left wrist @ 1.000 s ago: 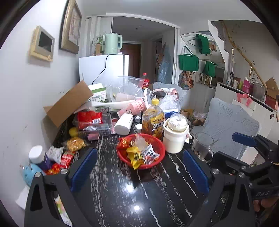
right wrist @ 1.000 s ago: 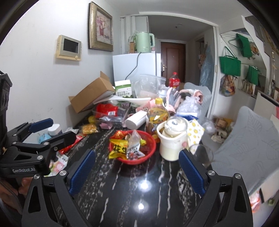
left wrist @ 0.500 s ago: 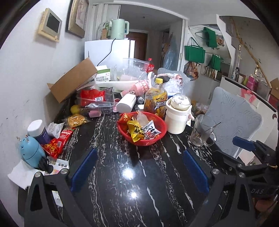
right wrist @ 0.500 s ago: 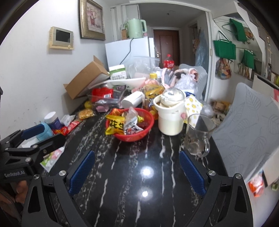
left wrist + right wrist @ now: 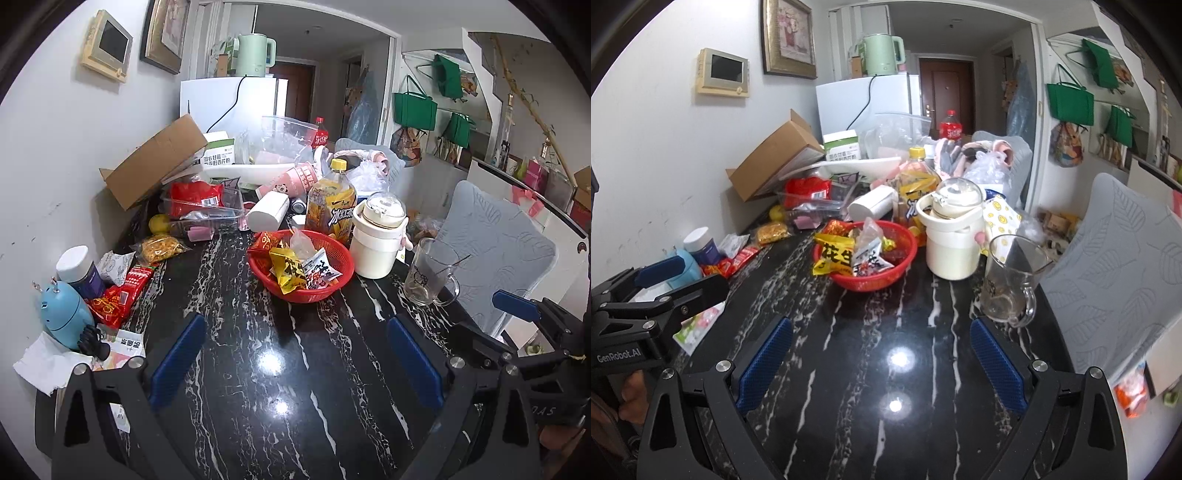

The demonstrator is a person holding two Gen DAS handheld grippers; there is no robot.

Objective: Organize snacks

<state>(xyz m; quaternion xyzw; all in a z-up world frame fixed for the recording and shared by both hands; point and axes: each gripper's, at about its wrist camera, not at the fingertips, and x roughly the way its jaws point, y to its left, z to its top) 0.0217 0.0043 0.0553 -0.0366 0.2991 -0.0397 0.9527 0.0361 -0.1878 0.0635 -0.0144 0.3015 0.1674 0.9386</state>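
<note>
Both claws are held wide apart and empty above the black marble table [image 5: 295, 387], drawn farther back from the snacks than a second ago.

The left gripper [image 5: 295, 360] is seen with its blue pads [image 5: 177, 358] spread, nothing between them; the right gripper [image 5: 881, 360] is likewise parted and unloaded. The red basket [image 5: 334, 254], loaded with snack packets [image 5: 290, 271], is found straight ahead of both claws and well apart from them, where earlier it sat just beyond the fingertips. More bare tabletop is now exposed ahead of the fingers. Loose snack packs [image 5: 122, 291] lie ahead and left of the left claw, beside a blue round gadget [image 5: 62, 314] that has come fully into view. A glass mug [image 5: 1008, 280] stands just ahead of the right claw's right finger, next to a cream pot [image 5: 951, 232].
</note>
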